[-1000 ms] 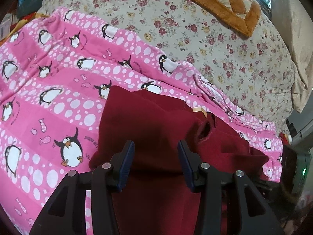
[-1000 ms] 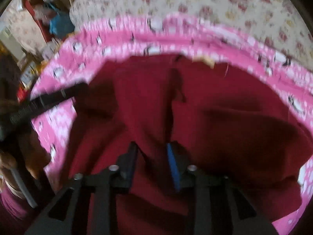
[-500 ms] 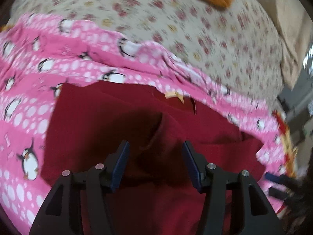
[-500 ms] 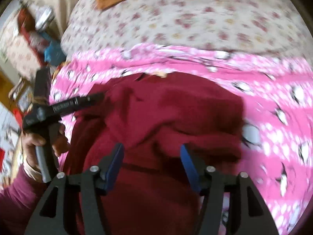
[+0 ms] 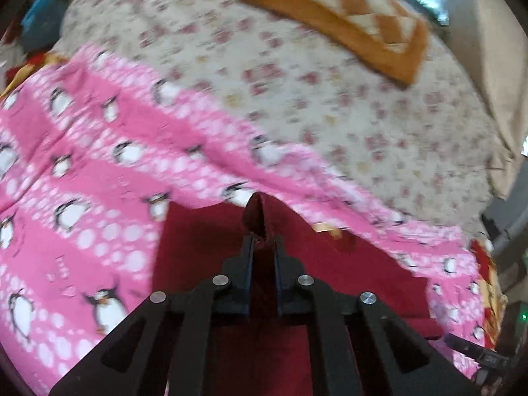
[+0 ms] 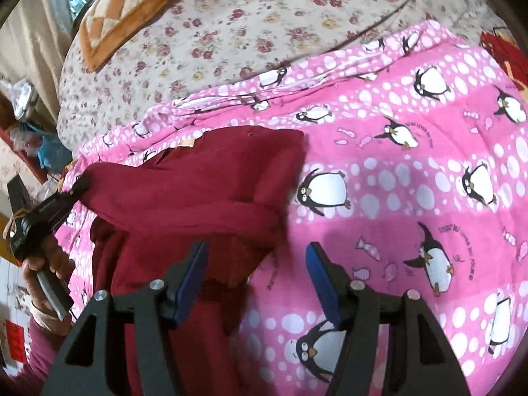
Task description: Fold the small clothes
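Left tool (image 5: 264, 247) clamped tight on a pinched ridge of the dark red garment (image 5: 204, 247), fabric peaking up between the black jaws. Seen from the right wrist, the same left tool (image 6: 77, 188) pulling a corner of the garment (image 6: 198, 184) up and sideways, gripped by a hand (image 6: 46, 260) in a maroon sleeve (image 6: 36, 356). Right tool (image 6: 257, 260) standing wide, blue pads (image 6: 194, 270) apart, nothing pressed between them; left pad over the garment's edge, right pad over bare blanket.

Garment soft, fleecy, matte, lying partly doubled over on the pink penguin blanket (image 6: 412, 171), with a small tan label (image 6: 186, 143) at its far edge. Blanket plush, dotted white, wrinkled along its far border. Beyond it, a cream floral bedspread (image 6: 231, 33), thin and smooth. Farthest, an orange quilted cushion (image 6: 125, 3) with a diamond check pattern, by the window.
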Tool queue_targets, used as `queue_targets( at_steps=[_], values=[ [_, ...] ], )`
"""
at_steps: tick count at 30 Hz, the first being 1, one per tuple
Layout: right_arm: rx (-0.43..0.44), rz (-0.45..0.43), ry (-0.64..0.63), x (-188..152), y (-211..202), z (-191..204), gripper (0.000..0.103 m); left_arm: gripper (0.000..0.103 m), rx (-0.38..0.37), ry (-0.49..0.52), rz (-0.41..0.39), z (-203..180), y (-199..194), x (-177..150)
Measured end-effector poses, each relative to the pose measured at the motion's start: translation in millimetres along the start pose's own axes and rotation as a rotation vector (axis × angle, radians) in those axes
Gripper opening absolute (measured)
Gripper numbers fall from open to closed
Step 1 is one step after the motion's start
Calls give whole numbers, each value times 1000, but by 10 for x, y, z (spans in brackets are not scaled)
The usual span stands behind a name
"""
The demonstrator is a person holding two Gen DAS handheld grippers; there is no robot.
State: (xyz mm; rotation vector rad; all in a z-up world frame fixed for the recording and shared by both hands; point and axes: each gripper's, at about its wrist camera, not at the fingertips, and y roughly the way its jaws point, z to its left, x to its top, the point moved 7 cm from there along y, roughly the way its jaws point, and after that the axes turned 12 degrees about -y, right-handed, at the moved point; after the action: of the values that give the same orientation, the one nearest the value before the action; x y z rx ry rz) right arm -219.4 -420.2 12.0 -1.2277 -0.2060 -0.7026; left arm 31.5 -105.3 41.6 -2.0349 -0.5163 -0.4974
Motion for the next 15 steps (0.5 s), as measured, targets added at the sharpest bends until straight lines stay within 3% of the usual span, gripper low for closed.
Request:
queue_targets(
  at_steps=[3, 7, 11, 14, 15],
  values=[
    [-1, 1, 5, 100, 97, -6, 65, 0, 57, -40, 53, 163, 133, -61],
    [-19, -32, 62, 386, 274, -113, 71, 0, 108, -6, 51, 177, 132, -109],
    [-31, -5, 128, 546, 572, -276, 72, 0, 149, -2, 41, 251, 101, -127],
    [0, 9, 128, 598, 761, -252, 68, 0, 162, -17, 41, 319, 79, -134],
    [5, -2, 102, 620, 788, -210, 58, 0, 168, -14, 40, 322, 77, -137]
  ],
)
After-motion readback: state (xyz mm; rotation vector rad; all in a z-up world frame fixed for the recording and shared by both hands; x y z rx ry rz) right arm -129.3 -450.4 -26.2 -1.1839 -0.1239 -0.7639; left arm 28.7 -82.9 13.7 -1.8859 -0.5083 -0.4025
